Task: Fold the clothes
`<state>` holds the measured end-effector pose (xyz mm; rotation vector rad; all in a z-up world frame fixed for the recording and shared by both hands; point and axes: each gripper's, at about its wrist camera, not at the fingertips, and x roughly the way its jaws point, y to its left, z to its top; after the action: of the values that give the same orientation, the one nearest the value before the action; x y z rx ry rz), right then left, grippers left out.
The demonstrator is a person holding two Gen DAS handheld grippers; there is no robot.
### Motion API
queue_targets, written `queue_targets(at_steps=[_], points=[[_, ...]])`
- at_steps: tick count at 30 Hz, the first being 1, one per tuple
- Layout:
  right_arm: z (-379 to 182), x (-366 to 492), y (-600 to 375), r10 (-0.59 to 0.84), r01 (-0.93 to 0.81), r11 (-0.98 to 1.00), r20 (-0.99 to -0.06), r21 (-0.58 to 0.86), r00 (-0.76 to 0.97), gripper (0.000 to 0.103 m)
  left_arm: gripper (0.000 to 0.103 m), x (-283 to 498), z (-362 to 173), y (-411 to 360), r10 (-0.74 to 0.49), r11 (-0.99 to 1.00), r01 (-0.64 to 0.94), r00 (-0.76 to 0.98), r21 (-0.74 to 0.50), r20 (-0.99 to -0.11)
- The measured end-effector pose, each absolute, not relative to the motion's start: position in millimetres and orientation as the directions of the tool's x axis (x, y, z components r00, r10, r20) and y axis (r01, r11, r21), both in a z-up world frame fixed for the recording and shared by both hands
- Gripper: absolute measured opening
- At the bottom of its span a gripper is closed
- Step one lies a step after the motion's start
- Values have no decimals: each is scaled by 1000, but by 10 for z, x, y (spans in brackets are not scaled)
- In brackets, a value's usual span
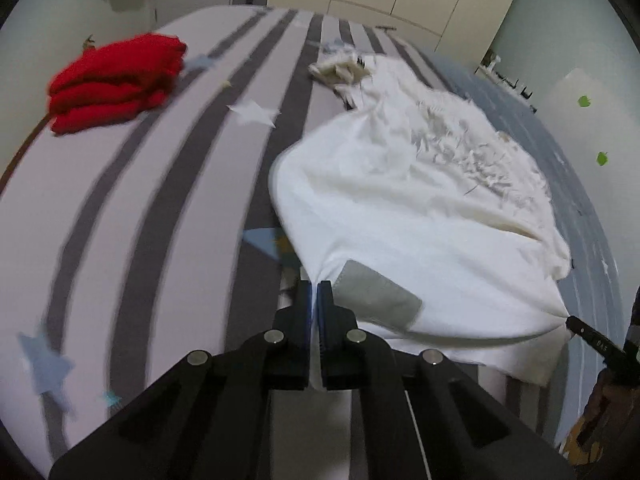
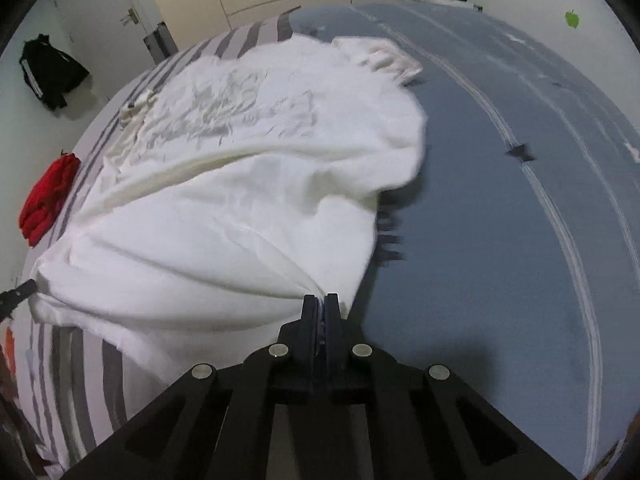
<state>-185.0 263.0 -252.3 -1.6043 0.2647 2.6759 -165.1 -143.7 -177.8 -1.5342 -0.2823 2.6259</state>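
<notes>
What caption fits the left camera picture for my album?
Left gripper pinching a corner of the white garment on the striped bed, folded red clothes behind.

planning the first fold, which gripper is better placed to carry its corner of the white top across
Right, probably. The right gripper pinches the hem corner of the white top beside open blue bedding; the left gripper holds the opposite corner.

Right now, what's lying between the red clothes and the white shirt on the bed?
Only bare striped bedding with star shapes on it separates the folded red clothes from the white shirt. The left wrist view shows this best.
</notes>
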Motion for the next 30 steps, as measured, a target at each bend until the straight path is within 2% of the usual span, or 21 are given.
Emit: queue_targets(at_steps=[8,10,16,17,18,19,20,21,22,26,30], points=[[-2191,-1492,2937,-102,88,-994,-897,70,-430,2,2,-1036,-1629,-1377,179,-981,-9,-433,-194,-884],[-2280,-1453,3057,-89,82,-995,-907,61,-412,2,3,-953,-1769,-1329,195,-977,-2,-400,-212,-895],[-2685,-1195,3049,-25,66,-998,-932,1,-362,3,3,-771,-2060,-1411,143,-983,53,-363,-174,-921],[-2710,-1149,3025,-20,50,-999,-933,2,-358,4,6,-761,-2054,-1458,129,-983,71,-371,-167,-920],[-2713,-1119,3034,-29,26,-999,-935,21,-353,5,15,-775,-2046,-1502,125,-982,84,-379,-169,-917],[-2717,-1088,3043,-38,2,-999,-937,40,-348,11,20,-811,-2035,-1541,131,-979,93,-387,-179,-913],[-2719,-1058,3053,-47,-23,-998,-938,58,-344,18,31,-847,-2024,-1581,136,-976,102,-396,-190,-908],[-2713,-1035,3077,-48,-50,-996,-937,69,-347,35,39,-884,-2014,-1601,147,-973,103,-405,-205,-902],[-2697,-1009,3117,-52,-79,-993,-931,87,-360,43,41,-936,-2002,-1598,162,-970,97,-416,-221,-895],[-2689,-954,3186,-88,-153,-976,-920,157,-382,45,46,-1123,-2084,-1465,195,-969,57,-420,-240,-886],[-2769,-949,2966,-103,-98,-984,-919,151,-381,45,47,-1293,-2302,-1296,215,-970,24,-376,-241,-902]])
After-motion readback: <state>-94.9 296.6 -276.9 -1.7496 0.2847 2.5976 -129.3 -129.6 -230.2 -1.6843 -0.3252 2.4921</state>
